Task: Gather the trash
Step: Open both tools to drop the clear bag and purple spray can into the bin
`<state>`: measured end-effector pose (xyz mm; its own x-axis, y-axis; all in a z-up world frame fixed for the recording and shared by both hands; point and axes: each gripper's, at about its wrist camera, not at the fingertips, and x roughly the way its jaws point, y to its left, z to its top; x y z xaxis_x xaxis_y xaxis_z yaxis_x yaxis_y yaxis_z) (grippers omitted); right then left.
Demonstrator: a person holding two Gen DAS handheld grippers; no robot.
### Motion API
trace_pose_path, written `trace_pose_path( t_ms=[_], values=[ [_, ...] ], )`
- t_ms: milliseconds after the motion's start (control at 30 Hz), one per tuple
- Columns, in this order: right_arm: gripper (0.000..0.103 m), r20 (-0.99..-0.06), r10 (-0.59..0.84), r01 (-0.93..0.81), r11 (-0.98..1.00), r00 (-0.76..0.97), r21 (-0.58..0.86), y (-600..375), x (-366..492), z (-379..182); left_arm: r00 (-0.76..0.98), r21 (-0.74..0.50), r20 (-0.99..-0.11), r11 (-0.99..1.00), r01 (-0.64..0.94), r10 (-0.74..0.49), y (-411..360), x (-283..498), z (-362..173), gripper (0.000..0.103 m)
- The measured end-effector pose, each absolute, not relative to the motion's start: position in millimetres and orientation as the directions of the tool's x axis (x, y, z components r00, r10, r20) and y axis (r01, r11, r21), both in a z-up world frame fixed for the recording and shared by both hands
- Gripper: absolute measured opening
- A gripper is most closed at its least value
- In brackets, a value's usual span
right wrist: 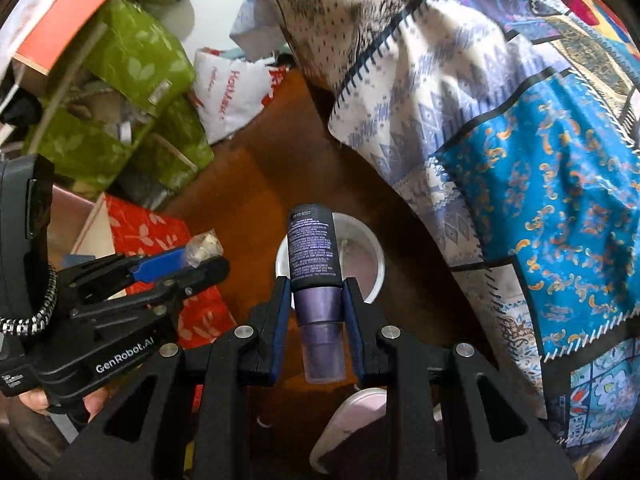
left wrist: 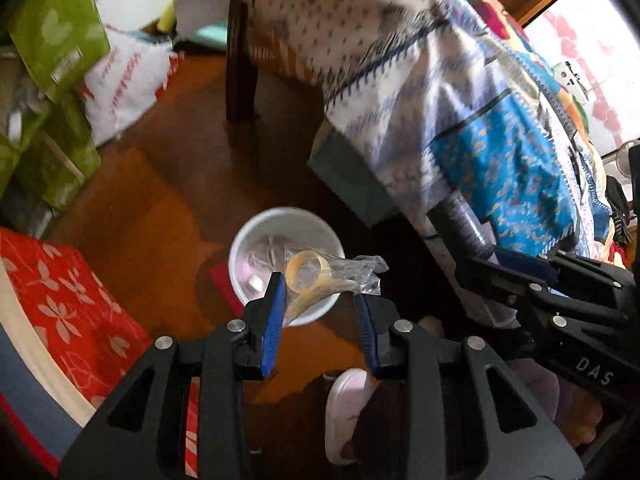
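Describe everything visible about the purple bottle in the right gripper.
The purple bottle is a slim cylinder: a dark label band with fine white print and a date stamp at the far end, a metallic purple middle, and a narrower translucent purple cap nearest the camera. The right gripper clamps its midsection between blue pads, and it hangs above the white bin.

I'm in a lived-in bedroom at home: a patchwork quilt (right wrist: 540,200) hangs off the edge of a dark wooden bed frame (left wrist: 240,60) onto the brown wood floor (left wrist: 160,208), green leaf-print bags (right wrist: 132,92) are piled by the wall, and my slipper (left wrist: 344,412) shows below.
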<state>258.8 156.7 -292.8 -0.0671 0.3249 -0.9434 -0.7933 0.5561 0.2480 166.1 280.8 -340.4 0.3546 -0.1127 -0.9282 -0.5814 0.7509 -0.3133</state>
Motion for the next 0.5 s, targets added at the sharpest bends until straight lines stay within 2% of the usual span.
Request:
trace_pose_path(
  t_ms=[200,300,367,500],
  values=[
    [0.025,-0.923,0.368,-0.789,0.532,-0.113,0.309,163,266,-294,0.366,-0.34,-0.921,0.735,-0.587,-0.134,286,171,-338,0.035],
    [0.036,-0.916,0.38,-0.789,0.522,-0.127,0.325,166,268,-292,0.371,-0.315,-0.923,0.749,-0.583,-0.099,287,174,-330,0.047],
    [0.041,-0.924,0.37,-0.796,0.53,-0.094,0.293,166,267,-290,0.371,-0.306,-0.925,0.752,-0.584,-0.088,287,174,-327,0.048],
    [0.041,-0.927,0.368,-0.803,0.529,-0.076,0.275,160,266,-284,0.374,-0.305,-0.924,0.751,-0.586,-0.083,286,170,-324,0.048]
  ],
)
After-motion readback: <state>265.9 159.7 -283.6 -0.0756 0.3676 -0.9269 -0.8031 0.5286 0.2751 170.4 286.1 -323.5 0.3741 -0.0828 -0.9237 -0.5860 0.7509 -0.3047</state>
